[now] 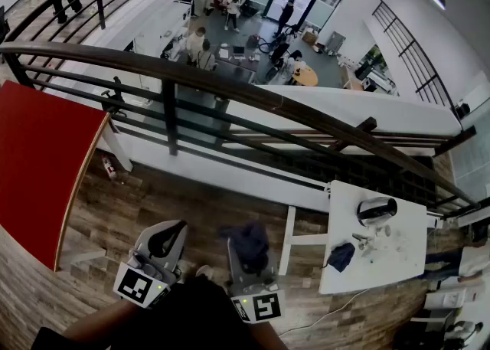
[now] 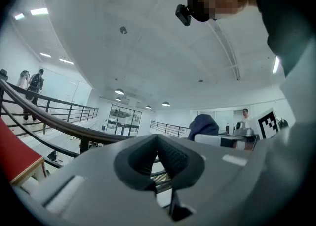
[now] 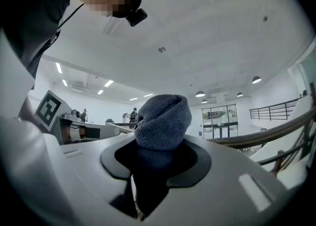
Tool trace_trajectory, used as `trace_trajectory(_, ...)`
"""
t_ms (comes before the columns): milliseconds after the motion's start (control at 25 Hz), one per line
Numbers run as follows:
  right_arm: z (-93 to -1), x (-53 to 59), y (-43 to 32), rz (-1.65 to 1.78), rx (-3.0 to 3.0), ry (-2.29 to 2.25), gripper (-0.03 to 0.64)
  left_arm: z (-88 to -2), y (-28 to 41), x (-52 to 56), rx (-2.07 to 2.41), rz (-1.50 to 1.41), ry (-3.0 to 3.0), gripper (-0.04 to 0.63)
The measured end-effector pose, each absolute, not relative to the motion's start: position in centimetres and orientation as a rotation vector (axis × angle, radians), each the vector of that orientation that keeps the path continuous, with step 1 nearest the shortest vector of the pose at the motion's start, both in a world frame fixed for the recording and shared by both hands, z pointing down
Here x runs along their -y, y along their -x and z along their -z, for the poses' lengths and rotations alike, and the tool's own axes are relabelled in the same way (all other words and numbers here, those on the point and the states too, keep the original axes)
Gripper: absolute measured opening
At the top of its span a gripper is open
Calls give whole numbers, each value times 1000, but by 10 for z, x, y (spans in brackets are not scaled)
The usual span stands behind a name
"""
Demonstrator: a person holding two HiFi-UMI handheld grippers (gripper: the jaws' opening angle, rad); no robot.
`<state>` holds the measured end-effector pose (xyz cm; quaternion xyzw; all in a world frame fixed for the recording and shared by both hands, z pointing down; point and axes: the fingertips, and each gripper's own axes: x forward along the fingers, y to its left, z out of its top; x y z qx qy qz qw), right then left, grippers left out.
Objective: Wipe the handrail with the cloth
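The dark curved handrail [image 1: 230, 88] runs across the head view, above a drop to a lower floor. Both grippers hang low in that view, well short of the rail. My left gripper [image 1: 170, 238] is shut with nothing between its jaws; in the left gripper view [image 2: 158, 157] the rail [image 2: 59, 123] passes beyond it at the left. My right gripper [image 1: 248, 247] is shut on a dark blue cloth [image 1: 246, 235]. In the right gripper view the cloth [image 3: 163, 121] bulges up out of the jaws [image 3: 158, 165], with the rail [image 3: 276, 131] far off at the right.
A white table [image 1: 406, 264] at the right carries a metal kettle [image 1: 377, 210], a second dark cloth [image 1: 341, 255] and small items. A red panel [image 1: 38, 165] lies at the left on the wood floor. People stand on the floor below the railing.
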<state>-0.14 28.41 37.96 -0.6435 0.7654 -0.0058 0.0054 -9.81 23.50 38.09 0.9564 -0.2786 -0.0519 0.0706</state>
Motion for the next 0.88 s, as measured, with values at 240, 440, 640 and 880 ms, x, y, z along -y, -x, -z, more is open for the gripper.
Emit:
trace_trajectory(240, -380, -293, -10, 25, -2363, 2027, 144, -375, 86, -241, 868, 189, -2886, 0)
trace_trajectory(440, -383, -295, -38, 64, -2274, 2079, 152, -376, 72, -242, 880, 135, -2912, 0)
trace_trajectory(640, -379, -304, -58, 40, -2266, 2086, 152, -377, 60, -245, 900, 139, -2943, 0)
trace_trajectory(880, -379, -313, -65, 48, -2293, 2015, 153, -379, 57, -245, 976, 125, -2918, 0)
